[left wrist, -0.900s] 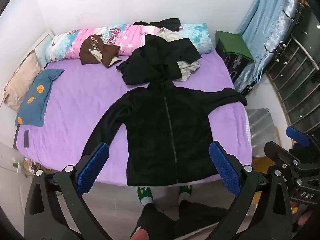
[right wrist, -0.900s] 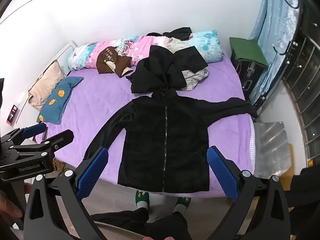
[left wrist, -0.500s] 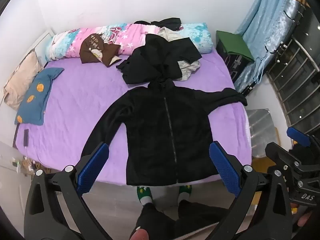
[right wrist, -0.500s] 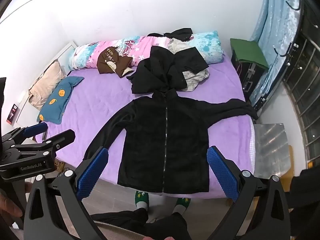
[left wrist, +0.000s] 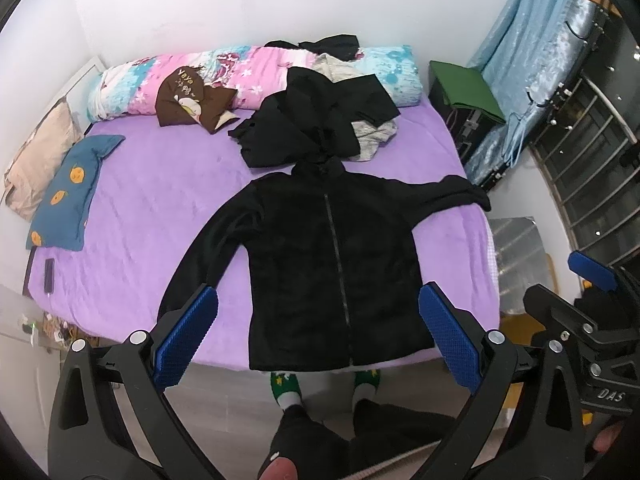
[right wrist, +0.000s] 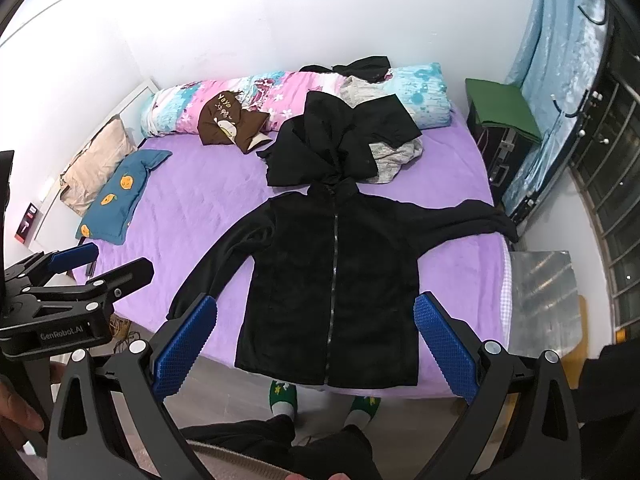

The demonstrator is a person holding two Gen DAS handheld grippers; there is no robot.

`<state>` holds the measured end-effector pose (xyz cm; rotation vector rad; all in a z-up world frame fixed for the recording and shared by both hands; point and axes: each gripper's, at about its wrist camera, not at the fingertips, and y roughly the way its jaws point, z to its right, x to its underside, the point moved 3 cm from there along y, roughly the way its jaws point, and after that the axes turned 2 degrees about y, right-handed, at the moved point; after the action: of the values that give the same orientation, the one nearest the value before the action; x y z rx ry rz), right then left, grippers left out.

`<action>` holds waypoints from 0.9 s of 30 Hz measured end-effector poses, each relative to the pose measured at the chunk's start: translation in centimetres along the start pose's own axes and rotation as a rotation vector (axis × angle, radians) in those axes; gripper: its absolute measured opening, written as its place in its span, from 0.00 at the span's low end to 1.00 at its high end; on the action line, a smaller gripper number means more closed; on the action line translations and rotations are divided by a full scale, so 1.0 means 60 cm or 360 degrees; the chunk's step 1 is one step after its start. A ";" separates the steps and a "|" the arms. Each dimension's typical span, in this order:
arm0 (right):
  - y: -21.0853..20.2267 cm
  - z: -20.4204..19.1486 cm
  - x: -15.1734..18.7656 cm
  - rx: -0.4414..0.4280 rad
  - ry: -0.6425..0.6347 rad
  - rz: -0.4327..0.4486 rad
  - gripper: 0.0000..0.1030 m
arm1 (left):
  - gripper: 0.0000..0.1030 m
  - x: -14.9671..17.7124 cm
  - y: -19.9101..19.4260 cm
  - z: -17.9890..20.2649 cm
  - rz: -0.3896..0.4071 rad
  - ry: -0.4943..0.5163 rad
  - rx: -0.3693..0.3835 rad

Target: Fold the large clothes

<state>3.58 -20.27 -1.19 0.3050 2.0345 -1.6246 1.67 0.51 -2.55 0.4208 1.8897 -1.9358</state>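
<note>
Black zip-front fleece jacket (left wrist: pixel 332 264) lies flat, front up, on the purple-sheeted bed (left wrist: pixel 160 216), hem at the near edge, both sleeves spread outward. No fold made yet, so the task looks barely begun. Left gripper (left wrist: pixel 316 340) and right gripper (right wrist: pixel 314 344) hang above the hem, both spread wide, nothing between them. A heap of dark clothes (left wrist: pixel 316 124) waits beyond the collar.
</note>
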 end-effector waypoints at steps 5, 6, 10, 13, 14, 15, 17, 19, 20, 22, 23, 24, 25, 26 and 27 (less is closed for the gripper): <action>0.000 0.000 0.001 -0.0001 -0.0002 -0.0001 0.94 | 0.94 0.000 -0.001 0.003 -0.0003 -0.0005 0.0000; 0.000 0.001 0.000 -0.0002 -0.0001 0.0000 0.94 | 0.94 -0.001 -0.001 0.004 -0.0005 -0.0006 0.0002; 0.000 0.000 -0.002 -0.0002 -0.0001 -0.0002 0.94 | 0.94 -0.003 0.003 -0.001 -0.0010 -0.0009 0.0009; 0.000 0.001 -0.002 -0.0001 -0.0001 -0.0002 0.94 | 0.94 -0.005 0.003 -0.001 -0.0011 -0.0013 0.0009; 0.000 0.000 -0.003 -0.0002 -0.0001 -0.0002 0.94 | 0.94 -0.005 0.003 -0.002 -0.0012 -0.0014 0.0010; 0.000 0.001 -0.002 -0.0005 0.0000 -0.0004 0.94 | 0.94 -0.005 0.003 -0.003 -0.0013 -0.0014 0.0009; 0.001 0.000 -0.002 -0.0009 0.0000 -0.0008 0.94 | 0.94 -0.004 0.004 -0.004 -0.0018 -0.0019 0.0005; 0.001 0.001 -0.004 -0.0012 0.0001 -0.0010 0.94 | 0.94 -0.006 0.005 -0.007 -0.0020 -0.0023 0.0006; 0.001 0.001 -0.004 -0.0011 -0.0001 -0.0009 0.94 | 0.94 -0.007 0.005 -0.007 -0.0020 -0.0026 0.0005; 0.001 0.001 -0.004 -0.0012 -0.0002 -0.0007 0.94 | 0.94 -0.006 0.005 -0.010 -0.0020 -0.0028 0.0009; 0.002 0.001 -0.004 -0.0009 -0.0003 -0.0008 0.94 | 0.94 -0.006 0.006 -0.013 -0.0021 -0.0039 0.0016; 0.002 0.001 -0.004 -0.0011 -0.0005 -0.0009 0.94 | 0.94 -0.006 0.007 -0.014 -0.0024 -0.0045 0.0018; 0.002 0.001 -0.005 -0.0013 -0.0002 -0.0011 0.94 | 0.94 -0.005 0.006 -0.016 -0.0025 -0.0047 0.0017; 0.002 0.001 -0.005 -0.0011 -0.0002 -0.0011 0.94 | 0.94 -0.003 0.006 -0.019 -0.0024 -0.0049 0.0016; 0.003 0.001 -0.007 -0.0011 -0.0004 -0.0014 0.94 | 0.94 -0.003 0.006 -0.019 -0.0022 -0.0051 0.0016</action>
<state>4.04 -20.24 -1.17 0.2921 2.0419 -1.6223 1.93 1.69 -2.83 0.3786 1.8682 -1.9504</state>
